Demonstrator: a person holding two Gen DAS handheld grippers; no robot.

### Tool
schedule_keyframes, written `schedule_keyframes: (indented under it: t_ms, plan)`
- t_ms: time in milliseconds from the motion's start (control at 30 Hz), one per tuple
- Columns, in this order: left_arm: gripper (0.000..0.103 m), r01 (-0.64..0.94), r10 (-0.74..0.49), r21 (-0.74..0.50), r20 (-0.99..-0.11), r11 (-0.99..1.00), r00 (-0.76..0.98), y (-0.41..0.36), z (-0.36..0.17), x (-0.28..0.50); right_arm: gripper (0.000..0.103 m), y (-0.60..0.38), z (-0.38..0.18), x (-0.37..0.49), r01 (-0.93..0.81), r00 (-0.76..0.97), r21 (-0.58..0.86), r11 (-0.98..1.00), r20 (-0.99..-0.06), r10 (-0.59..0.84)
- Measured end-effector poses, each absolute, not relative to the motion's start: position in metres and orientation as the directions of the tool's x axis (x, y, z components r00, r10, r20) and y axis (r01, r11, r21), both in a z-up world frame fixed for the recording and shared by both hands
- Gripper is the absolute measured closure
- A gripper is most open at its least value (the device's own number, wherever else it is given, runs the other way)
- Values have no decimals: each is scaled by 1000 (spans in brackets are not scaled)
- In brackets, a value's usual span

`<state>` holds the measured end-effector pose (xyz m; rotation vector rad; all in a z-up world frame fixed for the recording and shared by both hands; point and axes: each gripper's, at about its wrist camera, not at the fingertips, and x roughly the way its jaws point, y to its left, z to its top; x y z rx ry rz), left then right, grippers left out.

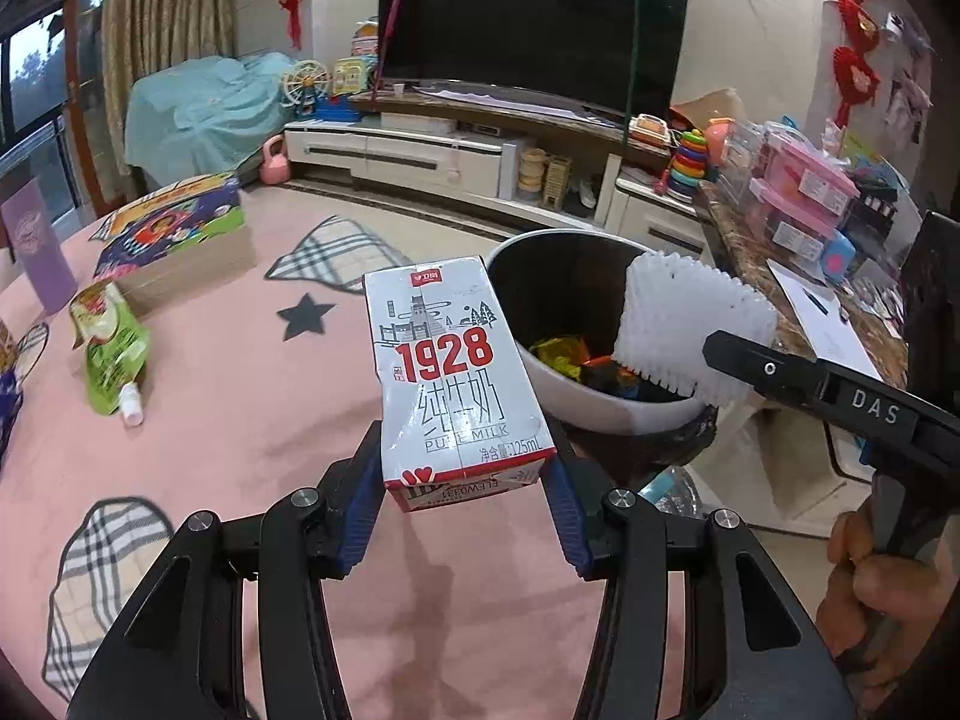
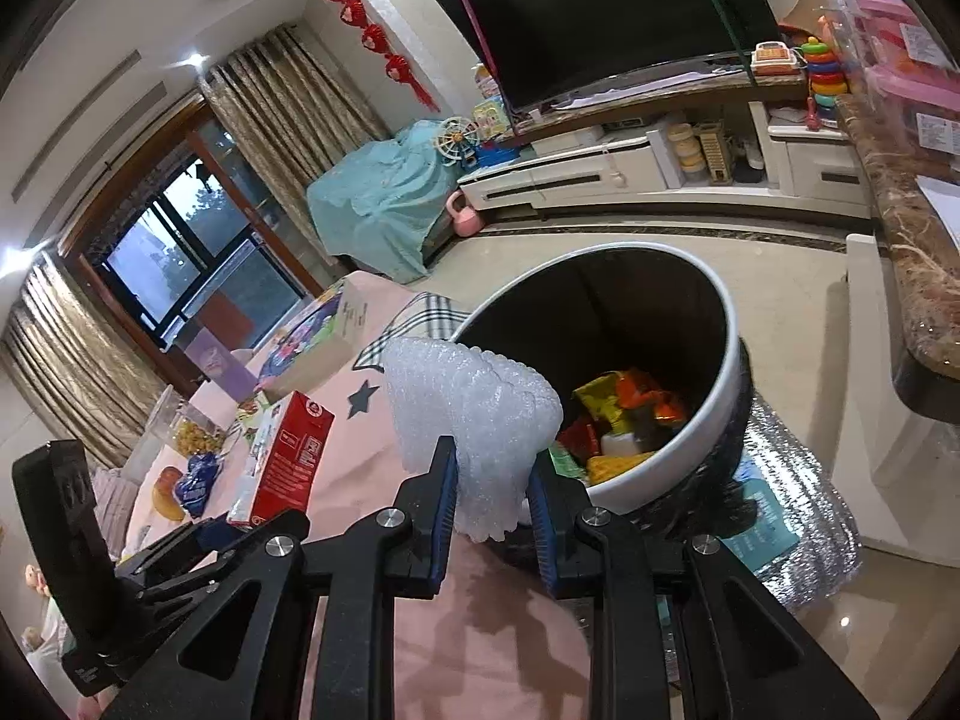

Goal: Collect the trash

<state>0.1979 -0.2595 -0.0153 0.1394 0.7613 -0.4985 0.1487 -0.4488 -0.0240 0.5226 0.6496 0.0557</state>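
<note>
My left gripper (image 1: 462, 468) is shut on a small white and red milk carton (image 1: 447, 372) marked 1928, held up over the pink tablecloth just left of the bin. The round white bin (image 1: 576, 387) with its dark inside holds several coloured wrappers (image 2: 624, 414). My right gripper (image 2: 489, 480) is shut on a piece of white foam netting (image 2: 480, 414), held at the bin's near left rim (image 2: 690, 450). In the left wrist view the same netting (image 1: 690, 324) hangs over the bin's right side, with the right gripper's finger (image 1: 780, 372) below it. In the right wrist view the milk carton (image 2: 288, 462) shows at left.
A green pouch with a white cap (image 1: 111, 354) lies on the pink tablecloth (image 1: 240, 420) at left, beside a colourful box (image 1: 174, 234) and a purple card (image 1: 36, 246). Snack bags (image 2: 192, 474) lie further along. A marble counter (image 1: 780, 276) with clutter runs right of the bin. A hand (image 1: 876, 594) grips the right tool.
</note>
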Motion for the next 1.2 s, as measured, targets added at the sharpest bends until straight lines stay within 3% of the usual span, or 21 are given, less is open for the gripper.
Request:
schedule_keyframes:
  t_ms: [1200]
  plan:
    - [55, 582, -388, -3, -748, 814, 538, -341, -25, 233, 79, -498, -25, 186, 189, 769, 408, 893, -627, 124]
